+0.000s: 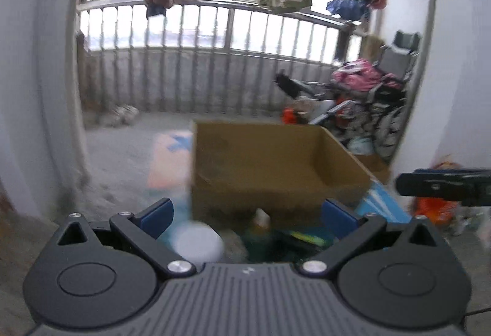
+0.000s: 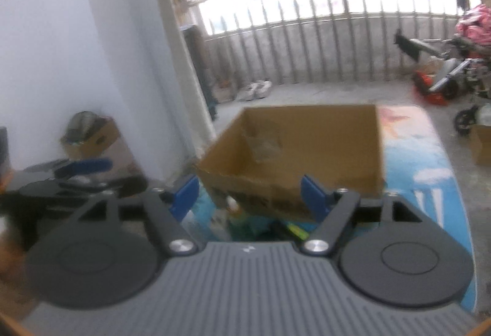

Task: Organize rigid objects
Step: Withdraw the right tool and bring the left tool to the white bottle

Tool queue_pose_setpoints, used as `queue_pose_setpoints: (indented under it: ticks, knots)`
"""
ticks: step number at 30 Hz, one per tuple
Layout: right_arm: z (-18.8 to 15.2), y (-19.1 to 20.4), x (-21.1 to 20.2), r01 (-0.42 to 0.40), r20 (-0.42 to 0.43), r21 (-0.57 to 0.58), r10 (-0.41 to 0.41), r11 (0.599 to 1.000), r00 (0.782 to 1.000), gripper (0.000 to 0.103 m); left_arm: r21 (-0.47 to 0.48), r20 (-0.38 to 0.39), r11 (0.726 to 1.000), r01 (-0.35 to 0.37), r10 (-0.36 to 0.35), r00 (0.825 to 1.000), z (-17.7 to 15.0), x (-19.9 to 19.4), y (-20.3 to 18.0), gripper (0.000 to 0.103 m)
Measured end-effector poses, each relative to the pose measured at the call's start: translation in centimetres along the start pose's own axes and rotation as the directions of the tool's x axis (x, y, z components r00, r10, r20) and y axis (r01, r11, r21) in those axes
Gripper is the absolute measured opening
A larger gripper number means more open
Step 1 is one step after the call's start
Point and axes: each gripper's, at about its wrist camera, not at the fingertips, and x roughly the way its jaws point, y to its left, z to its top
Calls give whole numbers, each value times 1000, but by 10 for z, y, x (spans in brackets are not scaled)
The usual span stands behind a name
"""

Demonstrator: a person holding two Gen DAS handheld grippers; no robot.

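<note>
An open brown cardboard box [image 1: 270, 164] [image 2: 307, 146] stands on a colourful mat just beyond both grippers. Something clear and blurred [image 2: 264, 146] lies inside it. My left gripper [image 1: 248, 218] is open with nothing between its blue pads. Below it are a white round object [image 1: 198, 244], a green bottle with a pale cap [image 1: 259, 231] and a yellow-green item [image 1: 307, 238]. My right gripper [image 2: 250, 196] is open and holds nothing, above the same bottle [image 2: 231, 208] and yellow-green item [image 2: 296, 230]. The left gripper's blue finger [image 2: 89, 166] shows at the left.
The blue mat [image 2: 429, 182] lies on a concrete balcony floor. A small box of things [image 2: 89, 136] sits by the white wall, and shoes [image 2: 254, 90] by the railing. A wheelchair with clutter [image 1: 368, 103] fills the right corner. Another box [image 2: 481, 146] stands at the right edge.
</note>
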Motion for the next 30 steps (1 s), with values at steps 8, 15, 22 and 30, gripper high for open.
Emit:
queue_pose_setpoints:
  ticks: [8, 15, 22, 30]
  knots:
    - [-91, -34, 27, 29, -81, 150, -16, 988, 997, 76, 163, -64, 977, 140, -131, 989, -83, 44, -43, 103]
    - [-97, -40, 73, 25, -139, 178, 0, 984, 990, 76, 305, -88, 947, 99, -76, 993, -110, 79, -68, 96]
    - [-65, -25, 97, -41, -144, 142, 61, 989, 988, 76, 281, 8, 959, -27, 26, 1000, -101, 52, -44, 94]
    - [-22, 45, 120, -247, -103, 42, 250, 968, 963, 79, 217, 82, 958, -190, 176, 981, -80, 24, 6, 95]
